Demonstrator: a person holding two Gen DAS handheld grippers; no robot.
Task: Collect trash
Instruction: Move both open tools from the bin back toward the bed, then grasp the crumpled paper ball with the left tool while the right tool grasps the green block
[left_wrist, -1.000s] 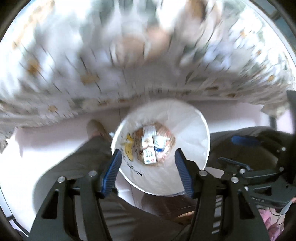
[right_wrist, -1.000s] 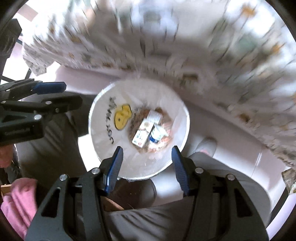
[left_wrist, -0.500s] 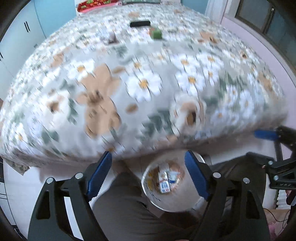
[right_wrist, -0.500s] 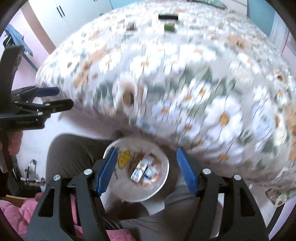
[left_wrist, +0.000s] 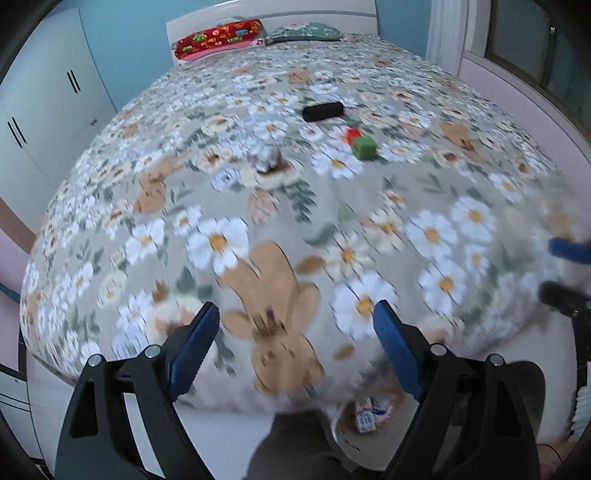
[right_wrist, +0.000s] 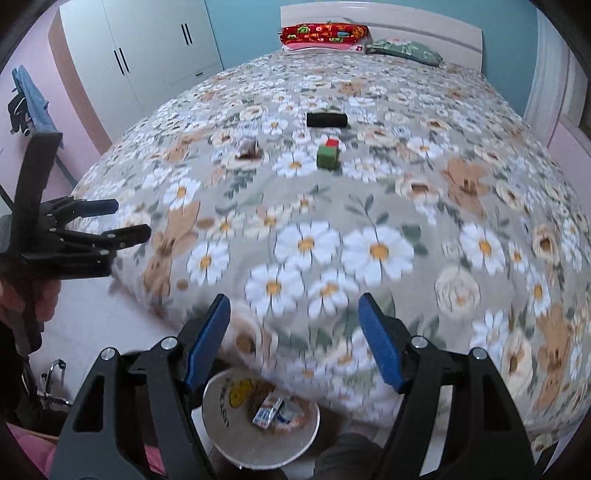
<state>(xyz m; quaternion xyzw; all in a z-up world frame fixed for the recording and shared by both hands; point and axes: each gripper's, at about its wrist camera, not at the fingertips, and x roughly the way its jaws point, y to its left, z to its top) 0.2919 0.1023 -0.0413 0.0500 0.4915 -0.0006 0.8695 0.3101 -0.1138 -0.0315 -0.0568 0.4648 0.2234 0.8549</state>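
Note:
My left gripper (left_wrist: 295, 332) and right gripper (right_wrist: 294, 332) hang over the near edge of a flower-patterned bed (right_wrist: 369, 206). The jaws of both are opening, with nothing between them. Far up the cover lie a crumpled wrapper (left_wrist: 267, 160) (right_wrist: 248, 147), a green block (left_wrist: 364, 147) (right_wrist: 328, 156) with a red piece behind it, and a black roll (left_wrist: 323, 112) (right_wrist: 327, 119). A white bin (right_wrist: 221, 424) (left_wrist: 336, 424) stands on the floor below, holding small cartons (right_wrist: 267, 410) (left_wrist: 365, 415). The left gripper (right_wrist: 131, 218) also shows in the right wrist view.
A red pillow (right_wrist: 323, 34) and a green pillow (right_wrist: 404, 50) lie at the headboard. White wardrobes (right_wrist: 147, 55) line the left wall. A person's grey trouser leg (left_wrist: 291, 443) is beside the bin. A window wall (left_wrist: 535, 55) borders the right.
Both grippers rose from just above the bin and tilted up, so the bed top came into view. Both pairs of jaws stand wider apart than before.

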